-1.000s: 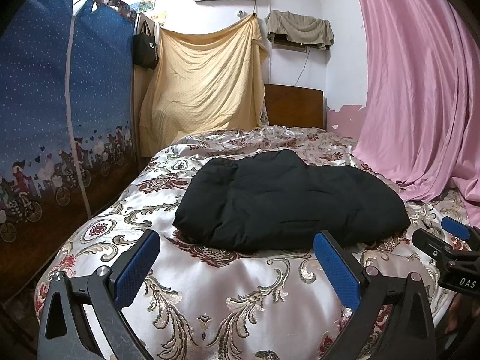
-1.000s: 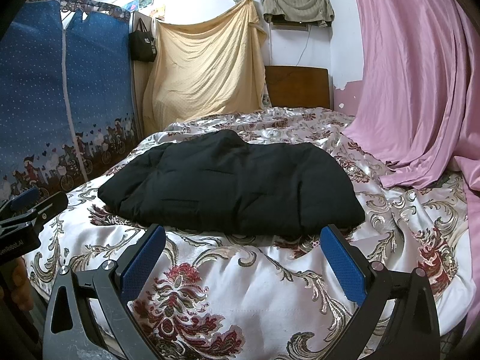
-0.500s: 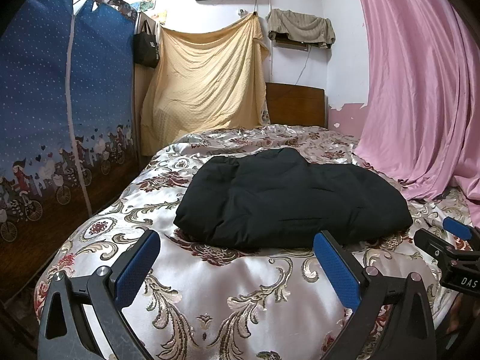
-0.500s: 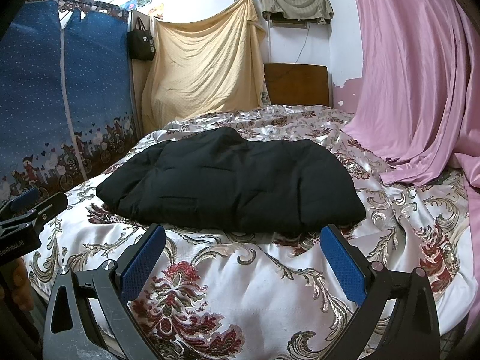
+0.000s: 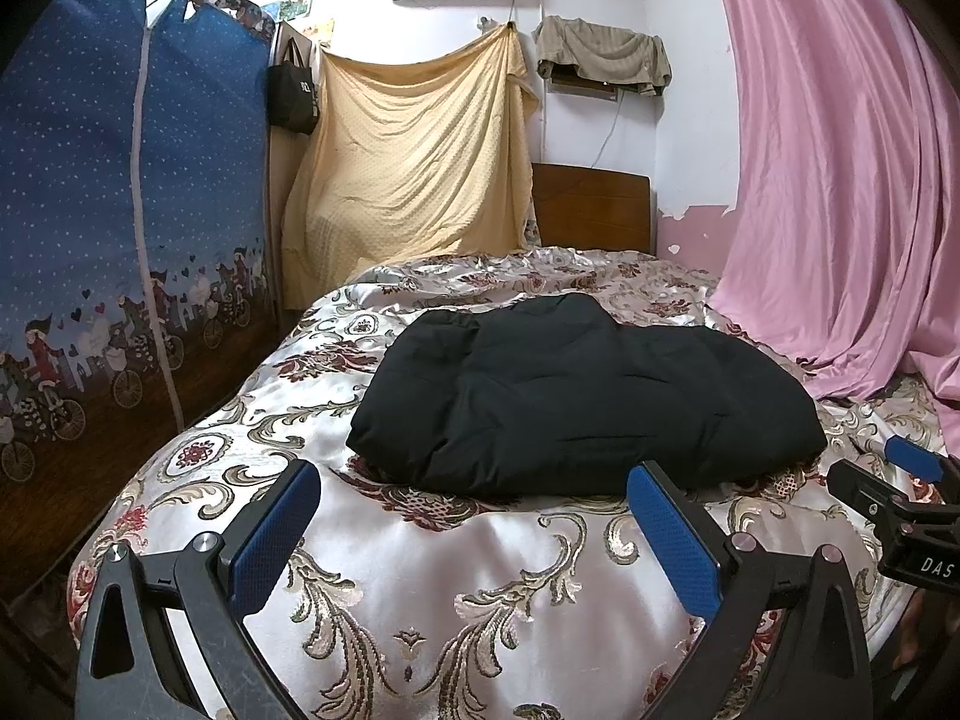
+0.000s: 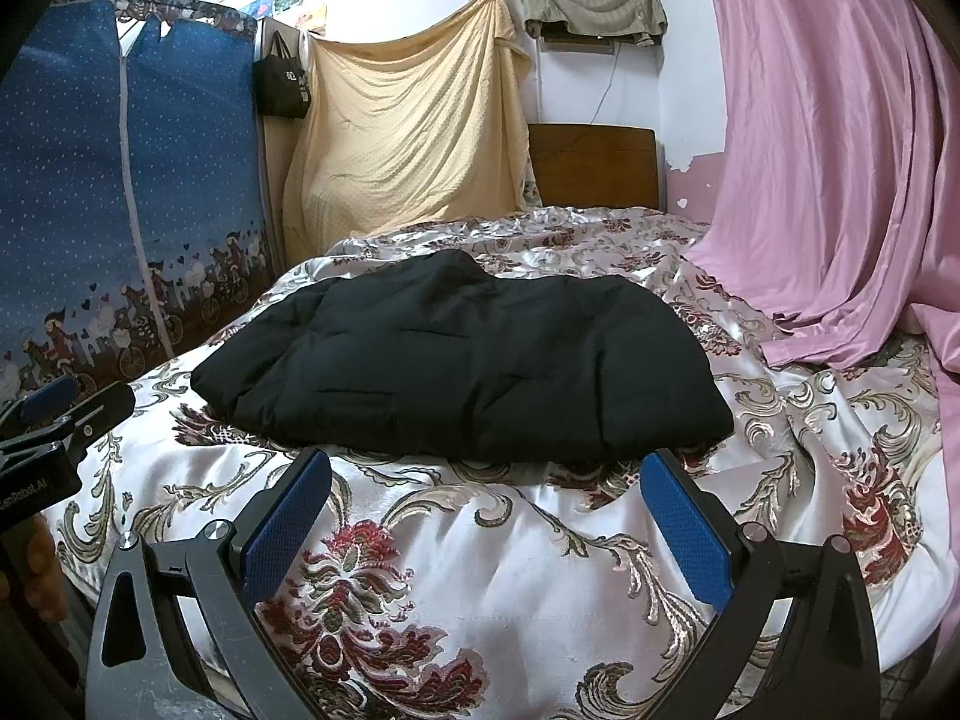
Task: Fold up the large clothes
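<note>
Nearest the cameras, the left gripper (image 5: 474, 525) and right gripper (image 6: 489, 513) each hang over the bedspread (image 5: 456, 576) with blue pads spread wide apart and nothing between them. In the left wrist view the right gripper appears at 4 o'clock; in the right wrist view the left gripper sits at 9 o'clock. Beyond the pads, at about 12 o'clock from both, the black padded jacket (image 6: 468, 366) lies mid-bed as a thick, compact, layered bundle, untouched by either tool. Judged from its shape, the folding looks essentially complete; at most a final squaring remains. Farther off: wooden headboard (image 5: 591, 207), pink curtain (image 5: 840, 180).
</note>
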Tool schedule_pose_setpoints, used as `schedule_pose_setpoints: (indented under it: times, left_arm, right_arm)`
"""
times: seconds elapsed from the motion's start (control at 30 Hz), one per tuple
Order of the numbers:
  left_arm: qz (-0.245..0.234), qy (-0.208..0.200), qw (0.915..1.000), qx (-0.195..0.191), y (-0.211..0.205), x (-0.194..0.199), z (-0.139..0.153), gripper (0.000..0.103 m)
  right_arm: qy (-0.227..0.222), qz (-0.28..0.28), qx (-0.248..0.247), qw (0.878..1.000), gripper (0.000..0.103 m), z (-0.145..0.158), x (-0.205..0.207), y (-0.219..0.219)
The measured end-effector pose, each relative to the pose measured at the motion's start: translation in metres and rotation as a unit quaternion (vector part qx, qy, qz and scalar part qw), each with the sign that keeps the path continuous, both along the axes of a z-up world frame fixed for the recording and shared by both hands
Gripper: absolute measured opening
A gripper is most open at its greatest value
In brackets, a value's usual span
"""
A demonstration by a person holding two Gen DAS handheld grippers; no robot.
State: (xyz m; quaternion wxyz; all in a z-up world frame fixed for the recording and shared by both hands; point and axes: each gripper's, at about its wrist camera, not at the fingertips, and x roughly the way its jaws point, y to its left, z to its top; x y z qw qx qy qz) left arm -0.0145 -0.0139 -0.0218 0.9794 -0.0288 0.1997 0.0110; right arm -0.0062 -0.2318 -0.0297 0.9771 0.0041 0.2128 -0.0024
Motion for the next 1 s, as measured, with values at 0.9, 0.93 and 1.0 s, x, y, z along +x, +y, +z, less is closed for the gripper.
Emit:
schedule_pose_setpoints:
  times: [0.9, 0.93, 1.0]
  left_arm:
    - [-0.001, 0.004, 1.0000, -0.003, 0.0005, 0.0033, -0.0007, 0.103]
    - [-0.001, 0.005, 1.0000, -0.003, 0.0007, 0.0032, -0.0008, 0.103]
    - [-0.002, 0.006, 1.0000, -0.003, 0.0002, 0.0035, -0.0016, 0.103]
  right_arm:
    - [0.002, 0.000, 0.001, 1.000, 0.101, 0.0010, 0.0016, 0.0010]
    - [0.001, 0.000, 0.001, 1.000, 0.101, 0.0008, 0.0011, 0.0009]
    - [0.002, 0.000, 0.001, 1.000, 0.101, 0.0012, 0.0018, 0.0009]
